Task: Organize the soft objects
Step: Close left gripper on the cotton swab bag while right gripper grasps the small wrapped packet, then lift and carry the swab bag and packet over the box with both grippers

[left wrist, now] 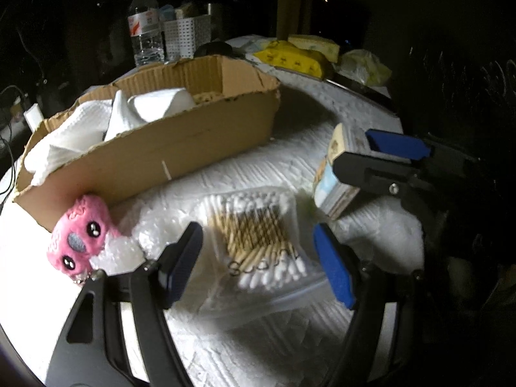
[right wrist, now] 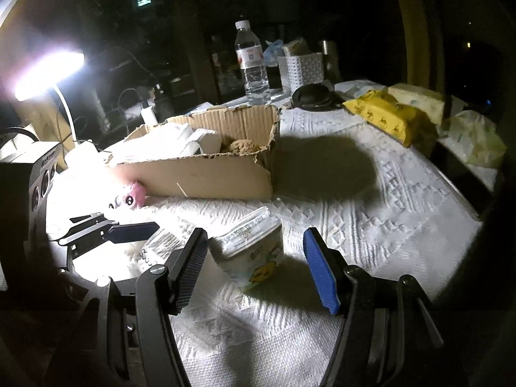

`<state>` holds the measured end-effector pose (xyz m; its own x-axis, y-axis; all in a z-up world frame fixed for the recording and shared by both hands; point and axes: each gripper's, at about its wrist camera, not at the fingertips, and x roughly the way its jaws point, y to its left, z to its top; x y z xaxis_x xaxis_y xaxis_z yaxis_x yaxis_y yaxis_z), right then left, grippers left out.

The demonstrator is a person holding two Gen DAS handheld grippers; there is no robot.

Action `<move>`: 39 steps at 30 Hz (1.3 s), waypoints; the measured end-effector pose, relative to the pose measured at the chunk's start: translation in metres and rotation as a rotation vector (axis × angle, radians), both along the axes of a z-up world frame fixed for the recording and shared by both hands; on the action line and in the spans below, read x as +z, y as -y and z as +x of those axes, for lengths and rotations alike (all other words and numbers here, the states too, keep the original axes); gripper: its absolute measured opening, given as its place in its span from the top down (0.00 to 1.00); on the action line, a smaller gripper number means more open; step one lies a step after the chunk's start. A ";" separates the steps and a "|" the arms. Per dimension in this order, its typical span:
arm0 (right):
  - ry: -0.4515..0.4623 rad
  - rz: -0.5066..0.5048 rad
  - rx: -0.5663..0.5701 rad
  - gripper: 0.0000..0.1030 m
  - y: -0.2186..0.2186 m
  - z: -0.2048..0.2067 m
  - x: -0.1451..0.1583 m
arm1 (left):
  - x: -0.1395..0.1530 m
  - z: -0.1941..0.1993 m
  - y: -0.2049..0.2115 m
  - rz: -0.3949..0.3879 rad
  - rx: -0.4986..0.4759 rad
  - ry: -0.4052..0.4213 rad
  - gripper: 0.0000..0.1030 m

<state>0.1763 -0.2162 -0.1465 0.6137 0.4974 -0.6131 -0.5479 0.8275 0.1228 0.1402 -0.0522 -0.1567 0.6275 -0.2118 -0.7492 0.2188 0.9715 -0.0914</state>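
Cotton swabs (left wrist: 258,235) in a clear bag, flat on the white quilted cover (left wrist: 264,348) near its front edge, just in front of the cardboard box (left wrist: 193,148). Left gripper (left wrist: 258,264) over that bag, jaws wide apart, nothing between the pads, fingers either side of the bag without touching it. Small tissue pack (right wrist: 254,254) just right of the bag, tilted on the cover. Right gripper (right wrist: 258,267) around the pack, jaws well open, both pads clear of its sides, nothing held. Pink plush toy (left wrist: 80,238) at the box's near left corner, against the cardboard wall, beside bubble wrap (left wrist: 151,225). Inside the box: crumpled white paper towels (left wrist: 87,125) and a brownish sponge-like lump (right wrist: 240,146). Toward the far edge of the cover: water bottle (right wrist: 253,61), white perforated basket (right wrist: 303,71), yellow wipes pack (right wrist: 387,116). Bright desk lamp (right wrist: 48,71) at the left side.
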 end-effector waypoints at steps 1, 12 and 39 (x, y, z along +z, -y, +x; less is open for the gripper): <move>-0.001 0.007 0.001 0.37 0.002 0.001 -0.001 | 0.000 0.000 0.000 0.003 0.000 0.003 0.29; 0.008 0.048 0.010 0.52 0.015 0.007 -0.007 | 0.001 0.001 0.020 0.058 -0.077 0.038 0.45; 0.075 0.068 -0.053 0.52 0.032 -0.012 0.017 | 0.026 0.004 0.004 -0.032 -0.069 0.038 0.53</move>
